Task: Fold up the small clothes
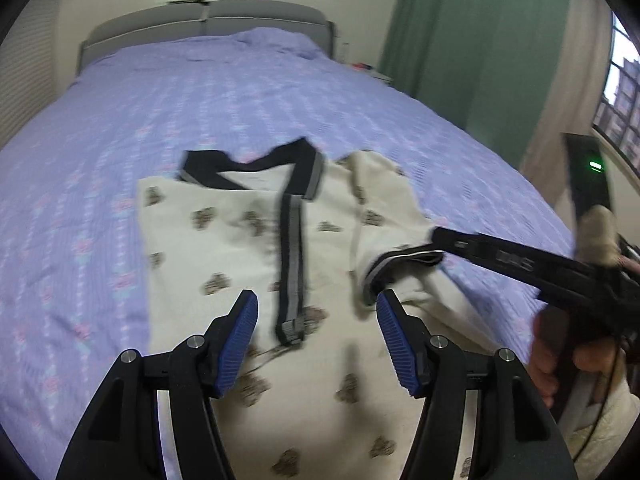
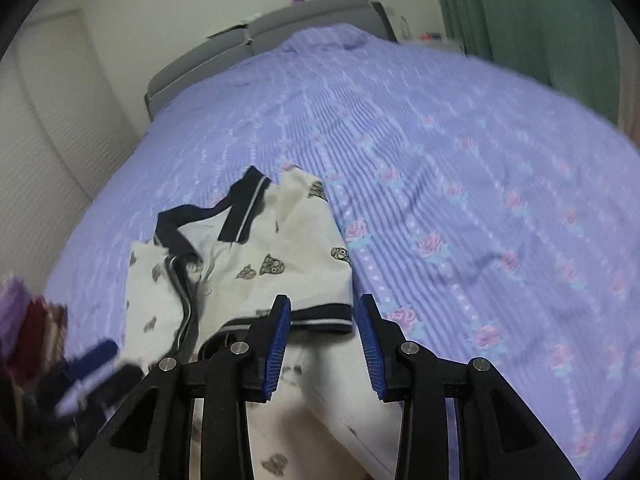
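Looking down, I saw the shirt lying under my left gripper, jaws wide and empty; the right gripper gaped around its sleeve cuff, not pinching.

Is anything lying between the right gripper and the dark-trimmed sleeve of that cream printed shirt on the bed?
Nothing visible does. The right gripper sits open right at the dark-trimmed sleeve cuff of the cream printed shirt.

one shirt, one bed, two hand-held grippers

wrist views, angled down, shared shirt
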`<state>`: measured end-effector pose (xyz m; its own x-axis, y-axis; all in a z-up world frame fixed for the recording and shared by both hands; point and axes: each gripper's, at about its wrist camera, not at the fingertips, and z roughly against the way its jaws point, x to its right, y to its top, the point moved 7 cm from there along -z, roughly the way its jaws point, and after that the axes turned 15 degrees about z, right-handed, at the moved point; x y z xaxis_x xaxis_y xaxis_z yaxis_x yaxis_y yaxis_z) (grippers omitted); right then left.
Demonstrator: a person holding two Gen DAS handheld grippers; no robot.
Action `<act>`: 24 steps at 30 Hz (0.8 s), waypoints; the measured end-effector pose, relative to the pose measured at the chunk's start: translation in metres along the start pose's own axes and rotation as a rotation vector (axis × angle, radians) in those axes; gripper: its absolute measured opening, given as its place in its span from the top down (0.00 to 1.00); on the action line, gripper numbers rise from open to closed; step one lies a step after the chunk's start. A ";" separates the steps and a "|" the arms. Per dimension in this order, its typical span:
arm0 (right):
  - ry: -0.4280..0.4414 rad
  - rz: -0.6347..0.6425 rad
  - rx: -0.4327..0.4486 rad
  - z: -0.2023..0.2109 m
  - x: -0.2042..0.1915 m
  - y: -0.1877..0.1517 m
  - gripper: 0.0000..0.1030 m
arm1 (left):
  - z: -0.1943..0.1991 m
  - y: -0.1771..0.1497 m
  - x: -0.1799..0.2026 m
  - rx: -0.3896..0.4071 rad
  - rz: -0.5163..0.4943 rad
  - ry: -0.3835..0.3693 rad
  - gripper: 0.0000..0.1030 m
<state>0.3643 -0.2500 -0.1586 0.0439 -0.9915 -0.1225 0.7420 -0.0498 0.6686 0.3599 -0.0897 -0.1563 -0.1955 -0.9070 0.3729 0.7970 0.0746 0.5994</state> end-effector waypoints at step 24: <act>0.021 -0.066 0.071 0.004 0.027 0.057 0.90 | -0.066 0.007 0.064 -0.208 0.144 -0.198 0.81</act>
<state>0.4051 -0.2804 -0.1209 0.0109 -0.9830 -0.1833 0.6946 -0.1244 0.7085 0.3905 -0.1741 -0.1749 -0.1633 -0.7934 0.5863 0.9202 0.0919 0.3806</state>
